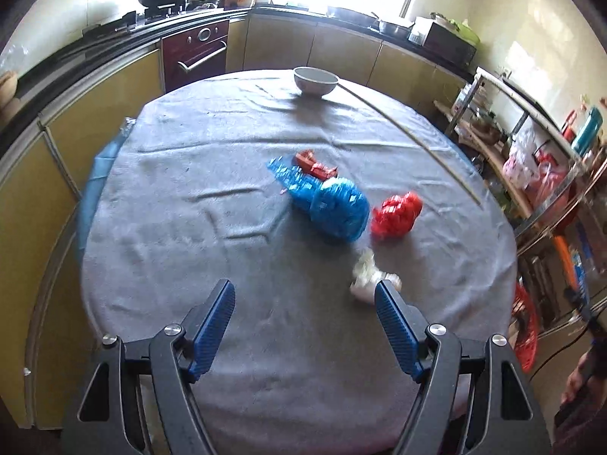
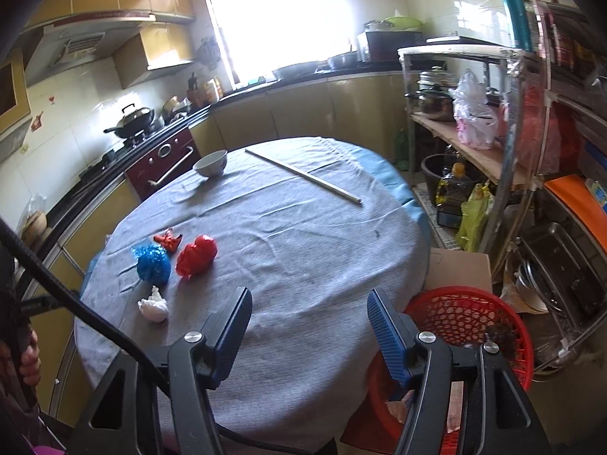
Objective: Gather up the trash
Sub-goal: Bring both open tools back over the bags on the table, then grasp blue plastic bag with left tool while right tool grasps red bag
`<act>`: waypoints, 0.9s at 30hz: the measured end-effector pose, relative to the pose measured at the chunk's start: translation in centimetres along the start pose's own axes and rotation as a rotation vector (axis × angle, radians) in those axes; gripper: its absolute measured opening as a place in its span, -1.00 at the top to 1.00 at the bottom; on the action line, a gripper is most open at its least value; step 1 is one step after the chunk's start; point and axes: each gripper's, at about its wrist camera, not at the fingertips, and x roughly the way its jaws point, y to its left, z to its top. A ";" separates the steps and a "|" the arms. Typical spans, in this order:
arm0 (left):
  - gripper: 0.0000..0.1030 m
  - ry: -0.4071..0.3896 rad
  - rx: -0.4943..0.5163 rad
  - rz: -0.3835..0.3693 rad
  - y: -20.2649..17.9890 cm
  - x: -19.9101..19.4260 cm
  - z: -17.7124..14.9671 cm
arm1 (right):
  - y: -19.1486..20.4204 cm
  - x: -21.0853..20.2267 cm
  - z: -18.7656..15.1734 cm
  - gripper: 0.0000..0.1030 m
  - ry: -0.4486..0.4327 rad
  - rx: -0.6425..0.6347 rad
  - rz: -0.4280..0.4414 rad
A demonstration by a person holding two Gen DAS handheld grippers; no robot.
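Trash sits bunched on the grey-clothed round table [image 1: 170,197]: a blue crumpled bag [image 1: 334,204] touching a small red wrapper [image 1: 315,165] behind it, a red crumpled bag [image 1: 396,214] just beside it, and a white paper wad [image 1: 366,276] nearest the near edge. Left gripper [image 1: 303,299] hovers over the cloth, jaws spread wide and empty, its right finger just beside the wad. Right gripper [image 2: 309,303] hangs over the table's right side, jaws apart with nothing between them, above the red mesh basket [image 2: 466,314] on the floor beside the table.
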 end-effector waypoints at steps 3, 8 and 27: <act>-0.50 0.007 -0.010 -0.018 -0.5 1.4 1.7 | 0.7 0.8 -0.1 -0.30 0.015 -0.013 0.011; -0.50 0.037 -0.014 -0.031 -2.1 4.9 4.8 | 0.9 1.9 -0.2 -0.30 0.039 -0.006 0.025; 0.82 0.094 -0.041 -0.053 -1.5 10.8 7.0 | 4.8 6.8 2.4 -0.30 0.109 -0.007 0.143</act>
